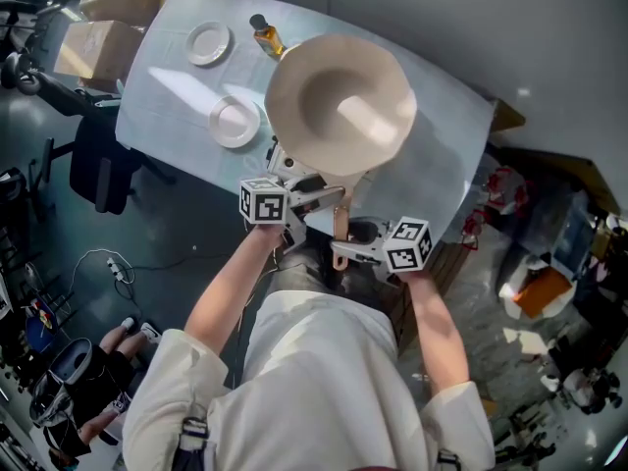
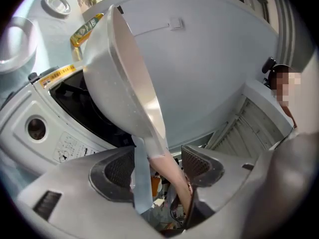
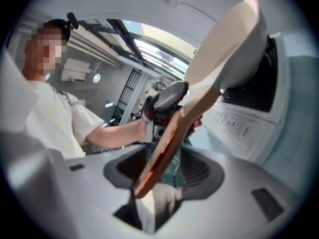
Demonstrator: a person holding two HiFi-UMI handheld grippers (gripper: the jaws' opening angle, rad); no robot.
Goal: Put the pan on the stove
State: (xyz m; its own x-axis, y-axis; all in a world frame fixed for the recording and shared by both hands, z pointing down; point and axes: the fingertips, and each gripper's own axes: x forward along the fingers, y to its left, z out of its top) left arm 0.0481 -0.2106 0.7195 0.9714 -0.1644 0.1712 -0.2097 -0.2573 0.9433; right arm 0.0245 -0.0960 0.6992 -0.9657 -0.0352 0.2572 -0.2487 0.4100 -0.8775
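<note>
Pan placement seen from above: a large round cream-coloured pan (image 1: 339,101) rests on a white tabletop stove with a black top (image 2: 60,133), on a table draped in pale blue cloth (image 1: 172,91). Two small round white plates (image 1: 235,122) and a bottle of yellow oil (image 1: 265,35) lie beside it. The pan's long tan handle (image 1: 340,222) points toward the person, lying between the wide-spread jaws of the left gripper (image 1: 319,196) and the right gripper (image 1: 343,250), neither clamping it.
</note>
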